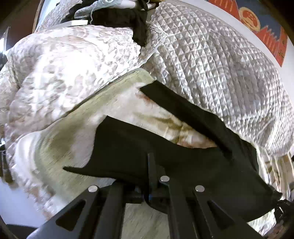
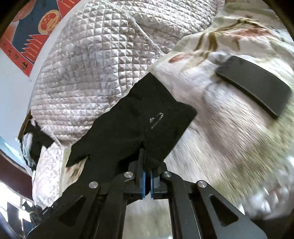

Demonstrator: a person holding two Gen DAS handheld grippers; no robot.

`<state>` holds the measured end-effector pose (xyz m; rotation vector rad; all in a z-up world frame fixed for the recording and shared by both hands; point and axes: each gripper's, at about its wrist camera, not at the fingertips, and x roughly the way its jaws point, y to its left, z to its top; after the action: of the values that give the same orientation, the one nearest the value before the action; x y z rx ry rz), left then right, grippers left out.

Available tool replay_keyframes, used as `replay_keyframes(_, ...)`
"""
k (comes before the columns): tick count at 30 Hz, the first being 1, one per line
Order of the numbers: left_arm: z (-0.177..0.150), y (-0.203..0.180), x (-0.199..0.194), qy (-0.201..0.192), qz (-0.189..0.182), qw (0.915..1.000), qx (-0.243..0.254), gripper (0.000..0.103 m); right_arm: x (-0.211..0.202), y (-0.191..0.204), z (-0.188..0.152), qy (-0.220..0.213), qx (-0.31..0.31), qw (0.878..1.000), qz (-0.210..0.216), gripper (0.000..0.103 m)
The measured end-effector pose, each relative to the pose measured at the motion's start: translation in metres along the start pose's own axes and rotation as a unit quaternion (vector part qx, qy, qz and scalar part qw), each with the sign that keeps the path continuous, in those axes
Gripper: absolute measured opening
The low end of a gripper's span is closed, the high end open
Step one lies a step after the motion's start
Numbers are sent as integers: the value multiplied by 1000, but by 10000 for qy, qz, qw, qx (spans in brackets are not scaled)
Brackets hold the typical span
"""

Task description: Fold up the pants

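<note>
The black pants [image 1: 183, 158] hang stretched over a floral bedsheet [image 1: 60, 143]. In the left wrist view both legs run up and away, one towards the quilted blanket. My left gripper [image 1: 153, 165] is shut on the pants' edge, and the cloth covers its fingers. In the right wrist view the pants [image 2: 139, 119] show a zip pocket and hang from my right gripper [image 2: 146, 161], which is shut on them. Its blue pads [image 2: 143, 182] are pressed close together.
A white quilted blanket [image 1: 211, 64] lies bunched behind the pants, with a crinkled white duvet [image 1: 64, 69] to its left. Dark clothes [image 1: 125, 16] lie at the back. A black phone [image 2: 255, 86] rests on the sheet at the right. A red and blue poster [image 2: 36, 27] hangs on the wall.
</note>
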<state>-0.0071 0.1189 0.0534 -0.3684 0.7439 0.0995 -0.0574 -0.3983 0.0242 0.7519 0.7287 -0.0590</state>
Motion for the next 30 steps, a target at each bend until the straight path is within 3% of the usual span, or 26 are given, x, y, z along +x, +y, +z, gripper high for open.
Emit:
replay_keyframes(5,-29,14,13,498,181,9986,-43,4,12,-26,-22,437,345,9980,-291,2)
replay_keyframes(12,-37,16,-9,284,222,9993,-19,4,-1,-22,-30,315,157,9985,-418,2)
replay_keyframes(15,-45,21,8,662,292,9973,-88,4,17,-39,-38,722,363,9954,-517,2)
replay_keyframes(16,-46,22,9,721,282,9969,-105,6,16,-37,-38,676,306,9955,-580,2)
replay_keyframes(18,-42,22,-1,646,324,9973,-96,11,7,-27,-36,600,126,9952,-757,5)
replay_keyframes(20,-35,24,-15,518,399,9978,-139,22,-9,-17,-33,360,-32,9945,-982,23)
replay_keyframes(21,-30,26,-23,379,503,9979,-135,27,-19,-12,-31,168,-150,9939,-1082,24)
replay_keyframes(23,-18,29,-35,71,701,9975,-95,54,-34,-5,-27,-193,-364,9899,-1357,33)
replay_keyframes(25,-2,28,-36,-156,786,9967,82,67,-43,4,-21,-575,-607,9830,-1636,33)
replay_keyframes(27,15,24,-21,-149,889,9954,315,68,-45,10,-17,-764,-748,9792,-1722,33)
replay_keyframes(30,33,16,17,134,969,9928,688,69,-30,19,-15,-529,-1015,9845,-1331,34)
